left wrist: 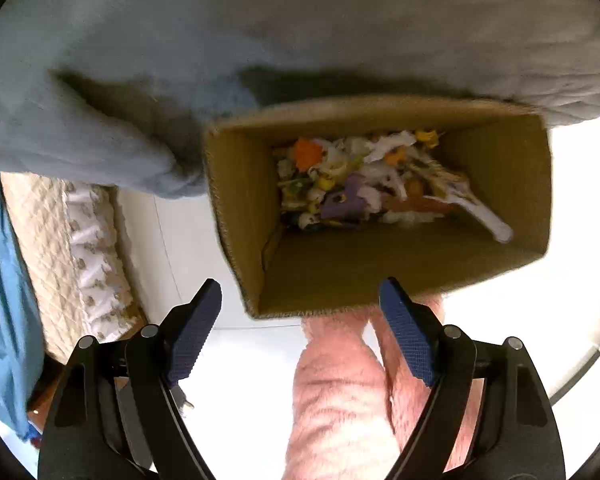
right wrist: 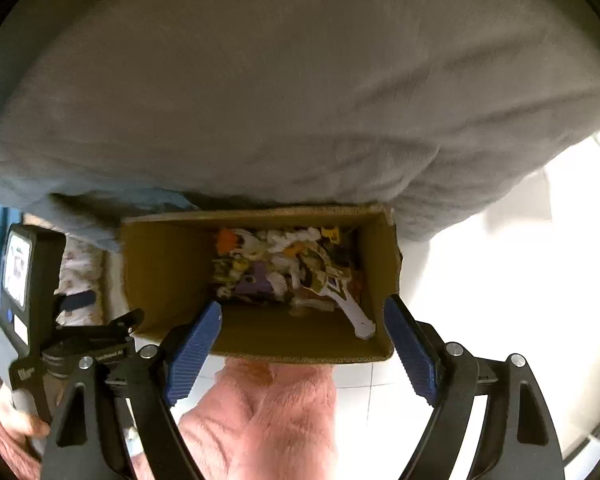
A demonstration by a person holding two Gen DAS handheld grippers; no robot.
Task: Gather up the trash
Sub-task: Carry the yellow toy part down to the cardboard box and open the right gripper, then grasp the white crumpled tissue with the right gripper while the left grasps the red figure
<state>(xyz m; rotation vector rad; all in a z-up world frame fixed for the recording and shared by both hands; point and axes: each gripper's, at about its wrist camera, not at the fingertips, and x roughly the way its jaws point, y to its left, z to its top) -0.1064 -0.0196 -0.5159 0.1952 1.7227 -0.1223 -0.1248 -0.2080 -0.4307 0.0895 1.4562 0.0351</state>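
Both grippers stand open and empty, the ribbed blue pads spread wide. The left gripper [left wrist: 300, 328] hangs above the near rim of the cardboard box [left wrist: 380, 264], slightly to the left of its centre. The right gripper [right wrist: 302, 344] sits directly over the near wall of the same cardboard box [right wrist: 172, 280], with the box opening framed between its pads.

The box is brown corrugated card, rectangular, open at the top, with its long axis running left to right across both views. It stands on a pale tiled floor [right wrist: 480, 280], close against a grey-blue fabric mass [right wrist: 300, 100], which looks like bedding, on the far side. A pink fleece-clad leg [right wrist: 268, 412] lies near, below the box rim.

The collected trash [left wrist: 360, 184] lies at the bottom of the box: torn white paper, orange, yellow and purple scraps, and a white elongated piece [right wrist: 354, 312] leaning toward the near right corner. The materials appear light, crumpled and irregular.

Judgement: the right gripper is the nearer to the opening. No loose trash outside the box is visible in either view, so the next item must be located before any descent.

At the far left, a quilted cream cover [left wrist: 44, 240] is visible.
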